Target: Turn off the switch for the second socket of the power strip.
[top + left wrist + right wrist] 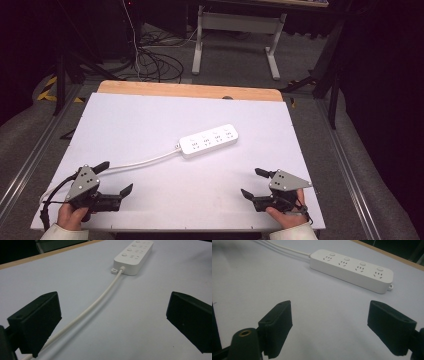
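Tongs apart at both lower corners of a white surface [150,120].
Left tongs [116,176] and right tongs [252,183] hold nothing; a white power strip [208,140] lies mid-frame.

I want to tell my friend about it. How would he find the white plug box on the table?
Look at the wide white table top. Near its middle lies a long white plastic power strip, slanted. It has four sockets in a row and a white cable trailing towards the left gripper.

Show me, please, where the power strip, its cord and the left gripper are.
power strip [208,141], high view, middle of its top face.
cord [95,303], left gripper view, mid-length.
left gripper [117,177], high view, midway between its jaws.
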`<state>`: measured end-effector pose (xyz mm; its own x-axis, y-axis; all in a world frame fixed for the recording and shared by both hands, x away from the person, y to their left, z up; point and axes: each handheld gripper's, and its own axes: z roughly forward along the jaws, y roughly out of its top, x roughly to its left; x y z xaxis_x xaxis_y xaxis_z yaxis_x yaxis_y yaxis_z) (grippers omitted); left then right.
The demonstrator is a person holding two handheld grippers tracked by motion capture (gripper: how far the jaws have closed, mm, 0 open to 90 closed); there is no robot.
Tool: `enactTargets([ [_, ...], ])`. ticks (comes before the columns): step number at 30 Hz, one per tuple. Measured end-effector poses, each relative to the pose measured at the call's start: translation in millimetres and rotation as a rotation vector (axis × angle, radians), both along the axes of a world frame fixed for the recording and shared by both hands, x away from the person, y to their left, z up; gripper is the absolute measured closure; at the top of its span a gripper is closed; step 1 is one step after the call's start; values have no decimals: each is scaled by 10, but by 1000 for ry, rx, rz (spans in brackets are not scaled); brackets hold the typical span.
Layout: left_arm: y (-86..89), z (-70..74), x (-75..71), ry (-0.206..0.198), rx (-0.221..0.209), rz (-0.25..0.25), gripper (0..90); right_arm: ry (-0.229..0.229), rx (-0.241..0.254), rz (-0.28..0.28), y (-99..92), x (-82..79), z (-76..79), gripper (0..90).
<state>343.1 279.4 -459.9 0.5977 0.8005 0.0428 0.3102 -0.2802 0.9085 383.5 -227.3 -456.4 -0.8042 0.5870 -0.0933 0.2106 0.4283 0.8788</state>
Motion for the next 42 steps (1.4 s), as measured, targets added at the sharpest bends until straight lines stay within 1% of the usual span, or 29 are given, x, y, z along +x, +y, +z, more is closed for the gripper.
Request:
enactTargets([
  [13, -8, 6, -8, -7, 7, 7, 5, 2, 3, -5, -1, -1, 8, 202],
  [18, -6, 10, -12, -14, 17, 8, 5, 5, -5, -3, 21, -5, 1, 202],
  [19, -9, 13, -18, -18, 25, 9, 5, 2, -5, -3, 28, -6, 5, 209],
  [20, -9, 13, -18, -18, 25, 9, 5, 3, 3, -2, 32, -5, 6, 209],
  [21, -9, 17, -20, -25, 36, 10, 5, 6, 11, -1, 33, -3, 6, 210],
  [23, -13, 18, -23, -25, 37, 9, 5, 9, 16, 2, 33, -1, 9, 214],
  [25, -13, 17, -24, -25, 39, 9, 5, 14, 33, 5, 31, 4, 32, 215],
  [28, -10, 18, -24, -26, 38, 11, 5, 21, 39, 7, 37, 5, 57, 216],
  [31, -12, 19, -25, -24, 32, 11, 5, 33, 26, 1, 78, 6, 97, 225],
  [33, -12, 18, -24, -25, 38, 11, 5, 35, 20, -2, 91, 8, 108, 227],
  [36, -9, 17, -23, -25, 38, 12, 5, 46, 6, -8, 124, 41, 164, 230],
  [38, -6, 17, -23, -23, 35, 13, 5, 60, 3, 2, 147, 82, 208, 231],
  [41, -4, 17, -23, -22, 32, 15, 5, 68, -9, 12, 201, 142, 279, 239],
  [42, -3, 17, -23, -22, 32, 16, 5, 72, -10, 24, 242, 174, 321, 249],
])
